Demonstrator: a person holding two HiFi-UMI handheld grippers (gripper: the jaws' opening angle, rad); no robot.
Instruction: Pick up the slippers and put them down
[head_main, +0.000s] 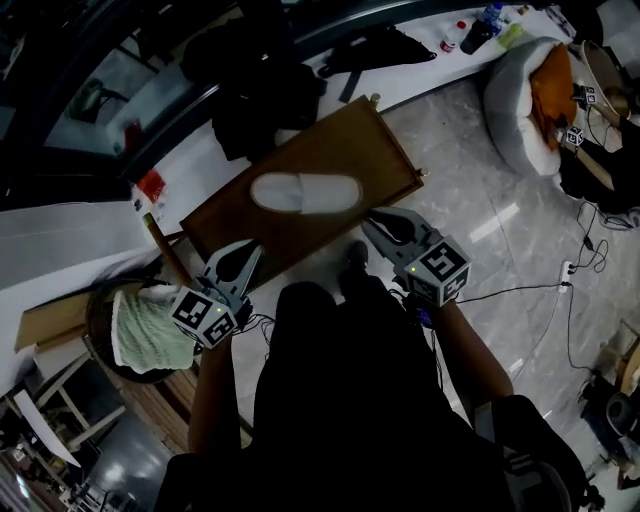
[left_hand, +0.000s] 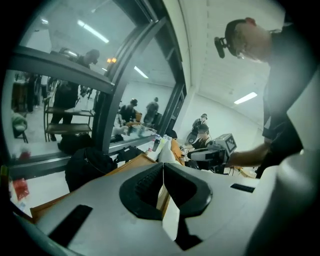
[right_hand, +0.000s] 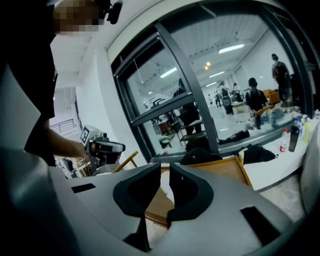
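Observation:
A pair of white slippers (head_main: 305, 193) lies side by side in the middle of a low wooden table (head_main: 370, 135) in the head view. My left gripper (head_main: 252, 250) hovers at the table's near left edge, short of the slippers. Off the table's near right corner, my right gripper (head_main: 372, 222) is also apart from the slippers. In the left gripper view the left gripper (left_hand: 163, 166) has its jaws together with nothing held. The right gripper (right_hand: 165, 167) looks shut and empty too, with the table's wooden top (right_hand: 220, 167) beyond it.
A black bag (head_main: 265, 100) sits behind the table. A wicker basket with a pale cloth (head_main: 140, 330) stands at the left. A white beanbag with an orange cushion (head_main: 525, 95) is at the far right, and cables (head_main: 580, 260) trail over the marble floor.

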